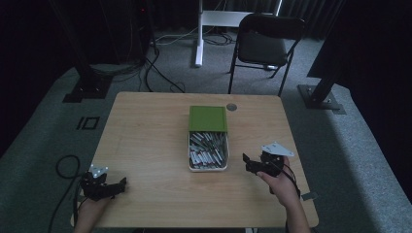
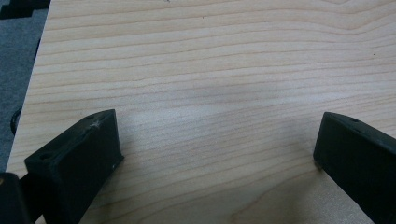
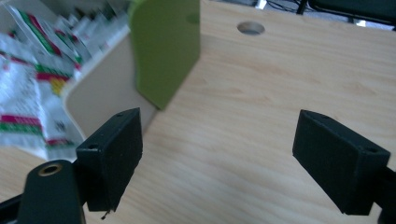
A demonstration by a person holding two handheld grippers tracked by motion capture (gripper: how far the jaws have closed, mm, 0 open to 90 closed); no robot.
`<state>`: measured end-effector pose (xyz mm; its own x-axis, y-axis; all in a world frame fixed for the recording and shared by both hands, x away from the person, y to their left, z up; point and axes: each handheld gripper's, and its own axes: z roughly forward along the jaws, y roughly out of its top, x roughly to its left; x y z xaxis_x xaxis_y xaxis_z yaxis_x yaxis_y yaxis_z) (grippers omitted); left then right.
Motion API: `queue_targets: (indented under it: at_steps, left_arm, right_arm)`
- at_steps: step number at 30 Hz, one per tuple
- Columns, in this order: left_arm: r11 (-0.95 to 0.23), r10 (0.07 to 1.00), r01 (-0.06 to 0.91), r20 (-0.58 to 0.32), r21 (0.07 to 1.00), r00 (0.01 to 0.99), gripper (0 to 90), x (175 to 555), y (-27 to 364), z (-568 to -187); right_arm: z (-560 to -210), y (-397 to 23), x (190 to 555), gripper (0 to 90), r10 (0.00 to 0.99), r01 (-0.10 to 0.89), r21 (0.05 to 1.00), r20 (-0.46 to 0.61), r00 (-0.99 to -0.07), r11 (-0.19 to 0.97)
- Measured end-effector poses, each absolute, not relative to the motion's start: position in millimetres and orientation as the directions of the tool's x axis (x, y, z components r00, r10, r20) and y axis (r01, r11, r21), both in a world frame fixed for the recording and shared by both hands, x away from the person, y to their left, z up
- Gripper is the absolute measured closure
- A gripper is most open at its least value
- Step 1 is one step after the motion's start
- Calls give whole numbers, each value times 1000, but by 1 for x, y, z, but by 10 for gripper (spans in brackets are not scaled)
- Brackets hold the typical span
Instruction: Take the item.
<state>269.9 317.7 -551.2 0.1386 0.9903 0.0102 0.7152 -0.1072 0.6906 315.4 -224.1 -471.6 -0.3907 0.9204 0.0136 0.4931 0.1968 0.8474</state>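
A white box (image 1: pixel 208 168) full of white sachets (image 1: pixel 208 150) with red and green print stands mid-table, its green lid (image 1: pixel 208 118) lying against its far end. My right gripper (image 1: pixel 248 163) hovers just right of the box, held in a hand, jaws wide open and empty. In the right gripper view the gripper (image 3: pixel 218 144) faces bare wood beside the box wall (image 3: pixel 100 100), the lid (image 3: pixel 166 44) and the sachets (image 3: pixel 28 70). My left gripper (image 1: pixel 119 184) sits near the table's front left corner, open; its view shows the gripper (image 2: pixel 219 140) over bare wood.
The wooden table (image 1: pixel 145 141) has a round cable hole (image 1: pixel 231 107) behind the lid. A black folding chair (image 1: pixel 265 41) and a white desk leg (image 1: pixel 199 34) stand beyond the far edge. Cables lie on the grey carpet.
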Motion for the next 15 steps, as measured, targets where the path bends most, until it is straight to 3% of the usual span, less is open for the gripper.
queue_targets:
  at_steps: [15]
  left_arm:
    - [-107, 990, 715, 10, 690, 139, 15, 270, 318, -551]
  right_arm:
    - [-446, -181, 325, 173, 873, 426, 874, 5, -487, 233]
